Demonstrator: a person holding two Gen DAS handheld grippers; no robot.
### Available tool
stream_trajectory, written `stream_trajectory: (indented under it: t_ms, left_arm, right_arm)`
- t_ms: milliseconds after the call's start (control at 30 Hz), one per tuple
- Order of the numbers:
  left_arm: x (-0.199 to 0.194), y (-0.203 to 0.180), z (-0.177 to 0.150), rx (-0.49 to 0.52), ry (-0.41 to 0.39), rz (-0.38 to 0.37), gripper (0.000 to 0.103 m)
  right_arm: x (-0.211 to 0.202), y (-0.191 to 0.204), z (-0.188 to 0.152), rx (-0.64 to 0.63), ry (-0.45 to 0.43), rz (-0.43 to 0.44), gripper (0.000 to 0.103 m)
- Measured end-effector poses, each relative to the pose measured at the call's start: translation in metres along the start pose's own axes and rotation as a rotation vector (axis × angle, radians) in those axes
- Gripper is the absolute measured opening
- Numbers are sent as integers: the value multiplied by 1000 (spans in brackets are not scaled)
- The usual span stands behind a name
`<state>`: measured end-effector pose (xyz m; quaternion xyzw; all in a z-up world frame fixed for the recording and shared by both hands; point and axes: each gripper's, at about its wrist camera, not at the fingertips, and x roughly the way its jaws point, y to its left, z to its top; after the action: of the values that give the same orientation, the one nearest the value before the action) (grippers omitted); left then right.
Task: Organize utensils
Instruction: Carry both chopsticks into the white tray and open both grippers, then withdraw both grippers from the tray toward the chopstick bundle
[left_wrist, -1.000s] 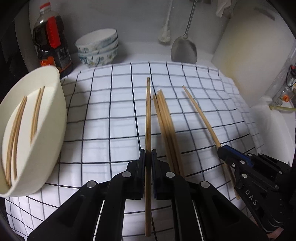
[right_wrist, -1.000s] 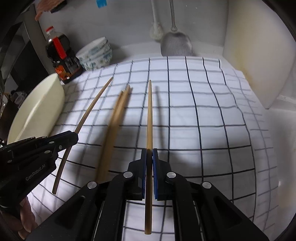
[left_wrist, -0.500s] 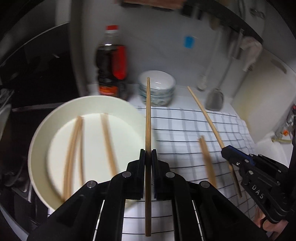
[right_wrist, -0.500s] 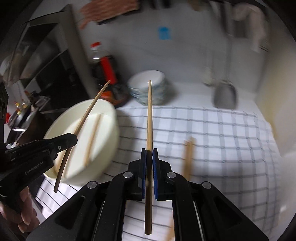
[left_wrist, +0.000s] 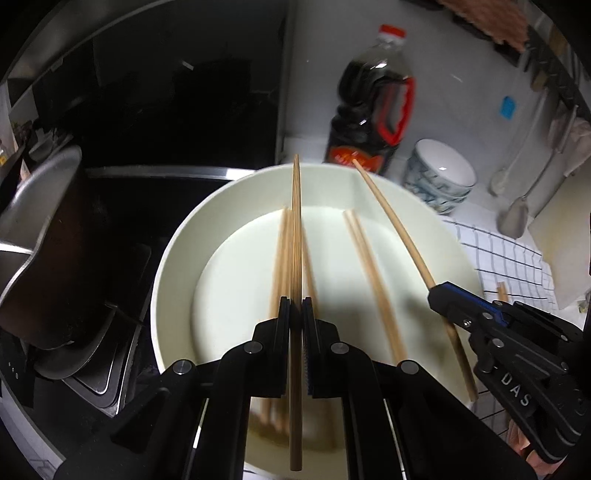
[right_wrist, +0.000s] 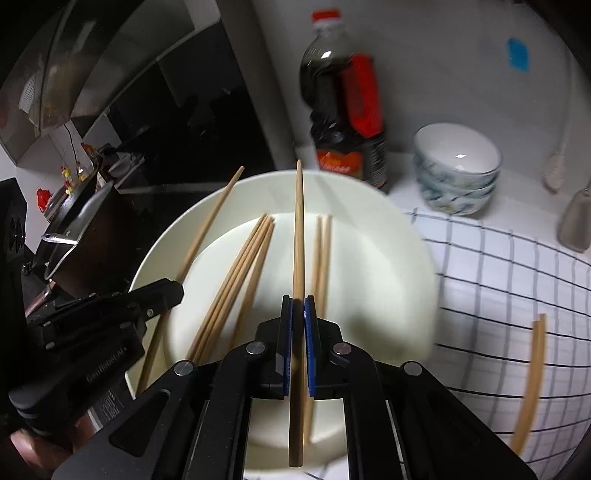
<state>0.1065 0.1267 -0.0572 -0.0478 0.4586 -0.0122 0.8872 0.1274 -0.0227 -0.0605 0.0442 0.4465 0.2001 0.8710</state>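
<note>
My left gripper (left_wrist: 295, 306) is shut on a wooden chopstick (left_wrist: 296, 221) and holds it above the white bowl (left_wrist: 177, 251). My right gripper (right_wrist: 298, 306) is shut on another chopstick (right_wrist: 298, 229), also above the bowl (right_wrist: 402, 258). Several chopsticks (left_wrist: 369, 266) lie inside the bowl, also in the right wrist view (right_wrist: 236, 280). In the left wrist view the right gripper (left_wrist: 439, 291) shows with its chopstick (left_wrist: 391, 218). In the right wrist view the left gripper (right_wrist: 173, 291) shows with its chopstick (right_wrist: 210, 218). Chopsticks (right_wrist: 532, 380) remain on the checked cloth (right_wrist: 498, 277).
A dark sauce bottle (right_wrist: 343, 103) and stacked patterned bowls (right_wrist: 458, 173) stand behind the white bowl. A pan (left_wrist: 40, 251) and dark stove sit to the left. A spatula (left_wrist: 513, 218) hangs at the right wall.
Both grippers have swung left from the checked cloth to above the white bowl, each still holding its chopstick.
</note>
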Motion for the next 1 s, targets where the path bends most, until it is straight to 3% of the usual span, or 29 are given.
stream_trajectory:
  t_ms: [233,500,567,600,667,733,800,1000]
  left_arm:
    - [29,14,-5,-5,67,-16,7]
    - [45,21,-9,-17,111,-29,8]
    - [44,24,-10,-23,108,-25,16]
    - [43,26,-10,-24,105,-23,26]
    - [39,27,-9,-21,91,-22,31]
    - [35,28,-8,-24,77,-8,52]
    - [29,29,-8,-36,59,-2,63]
    - [14,29,-4,-41,27,24,72]
  right_arm:
    - [36,10,-2,11,89,-44,6]
    - [52,8,-5,20,130,-67,6]
    - [54,8,-4,17,133,-74,6]
    - [52,8,-4,16,127,-79,7]
    - [50,9,-2,18,118,-79,8]
    - [46,8,-2,16,108,-85,9]
    - [40,6,-3,16,99,-92,12]
    - [19,-1,-5,35,68,-94,19]
